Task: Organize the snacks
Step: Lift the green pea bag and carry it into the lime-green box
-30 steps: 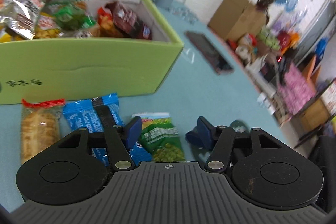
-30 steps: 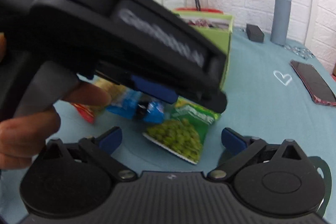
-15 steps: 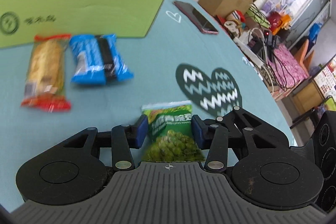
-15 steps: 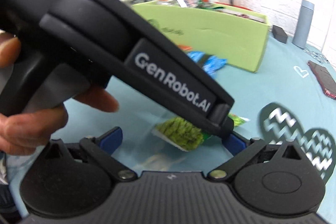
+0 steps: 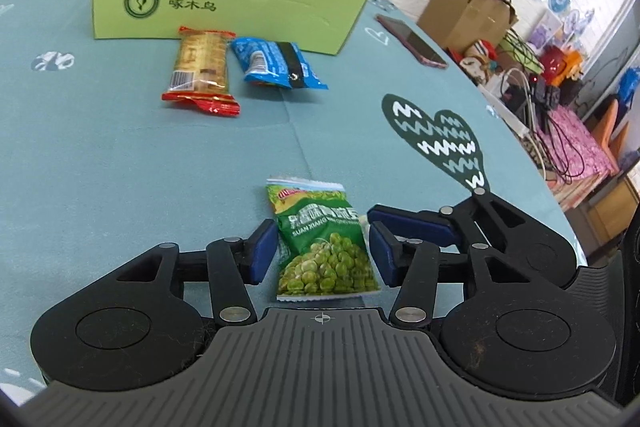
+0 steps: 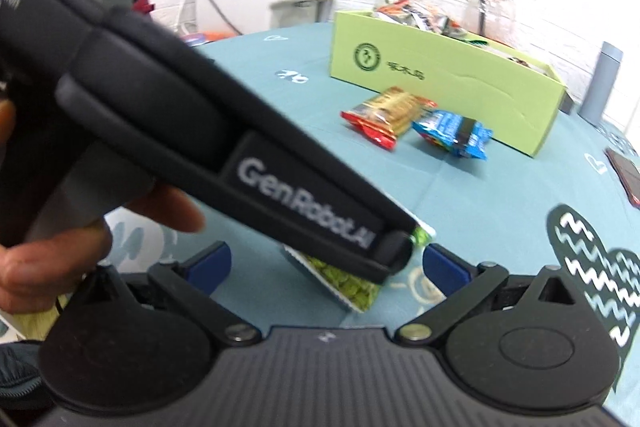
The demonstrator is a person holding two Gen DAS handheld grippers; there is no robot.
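Green-pea packet (image 5: 326,247), flat on teal tablecloth (image 5: 120,167), well short of green snack box (image 5: 224,7). Left gripper (image 5: 320,251) straddling it, jaws opening, pads clear of the film. Right gripper (image 6: 326,263) spread, empty. Risk: slick, thin pouch skidding or crumpling if pinched off-centre.

The right gripper (image 6: 326,263) sits at the bottom of the frame with its blue pads wide apart and nothing between them. The left gripper (image 6: 394,253), held by a hand (image 6: 60,251) at the left edge, crosses from the upper left down to a pea bag (image 6: 352,285) in the lower middle, with its jaws opening. In the upper right, a red pack (image 6: 390,117) and a blue pack (image 6: 454,133) lie side by side in front of a green box (image 6: 444,87) on the blue table (image 6: 460,195).
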